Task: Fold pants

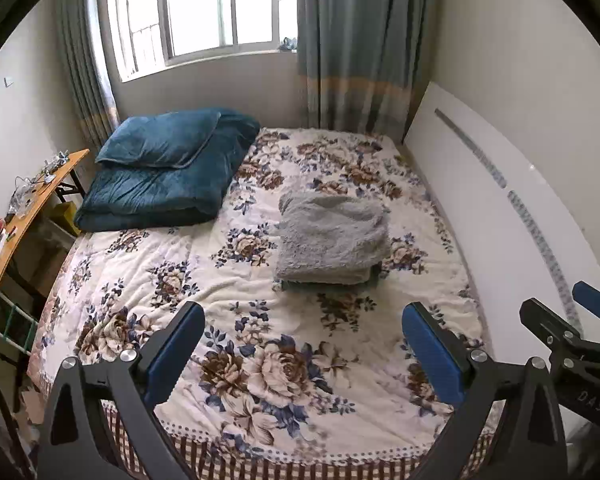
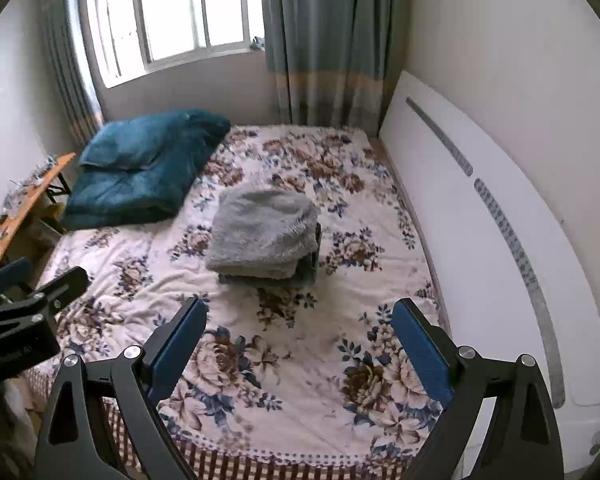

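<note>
The floral bed cover (image 1: 148, 248) carries a folded teal quilt (image 1: 168, 176) at its far left corner. The folded grey fleece pants (image 1: 332, 236) sit mid-bed, nearer the right edge. Left gripper (image 1: 304, 356) and right gripper (image 2: 300, 352) hang spread and empty above the near edge.

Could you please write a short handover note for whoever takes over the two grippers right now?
Left gripper: open, empty, held above the near end of the bed.
Right gripper: open, empty, beside the left one.
Grey fluffy pants: folded in a compact bundle mid-bed on the floral blanket, on top of a darker folded item whose edge shows beneath.
Blue quilt sits at the far left corner, apart from the bundle.
Done: the pants look folded and released.
Left: probably nothing beyond checking the bundle is tidy; I cannot tell whether other garments await.
</note>
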The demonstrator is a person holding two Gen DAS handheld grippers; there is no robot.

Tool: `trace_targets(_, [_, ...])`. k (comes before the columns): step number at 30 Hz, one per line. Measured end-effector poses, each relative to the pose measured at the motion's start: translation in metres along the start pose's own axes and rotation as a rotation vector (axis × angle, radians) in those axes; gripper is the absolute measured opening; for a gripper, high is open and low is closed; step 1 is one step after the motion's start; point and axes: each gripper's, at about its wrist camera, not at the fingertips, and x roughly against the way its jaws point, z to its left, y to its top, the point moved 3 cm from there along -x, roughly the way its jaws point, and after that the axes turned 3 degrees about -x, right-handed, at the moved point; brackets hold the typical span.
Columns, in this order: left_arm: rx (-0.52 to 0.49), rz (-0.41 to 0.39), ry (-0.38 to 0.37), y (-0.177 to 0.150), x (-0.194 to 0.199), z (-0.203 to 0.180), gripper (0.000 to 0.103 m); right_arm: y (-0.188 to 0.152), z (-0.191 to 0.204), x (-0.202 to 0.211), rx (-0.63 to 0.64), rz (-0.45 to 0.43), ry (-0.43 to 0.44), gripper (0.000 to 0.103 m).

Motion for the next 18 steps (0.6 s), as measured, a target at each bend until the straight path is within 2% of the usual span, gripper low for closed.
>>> trace_targets(4, [-0.017, -0.041, 0.031, -0.007, 0.035, -0.008, 0.101, -0.006, 0.001, 0.048, 0.007, -0.043, 0.015, 0.096])
trace_targets(7, [-0.011, -0.050, 0.028, -0.012, 0.054, -0.011, 0.101, -0.009, 0.002, 0.072, 0.015, -0.053, 0.025, 0.096])
trace_targets(15, [0.003, -0.069, 0.051, -0.014, 0.084, -0.010, 0.101, -0.017, 0.002, 0.112, 0.038, -0.052, 0.049, 0.096])
trace_targets(18, [-0.002, -0.038, 0.057, -0.009, 0.083, -0.010, 0.101, -0.015, 0.004, 0.113, 0.049, -0.021, 0.082, 0.096])
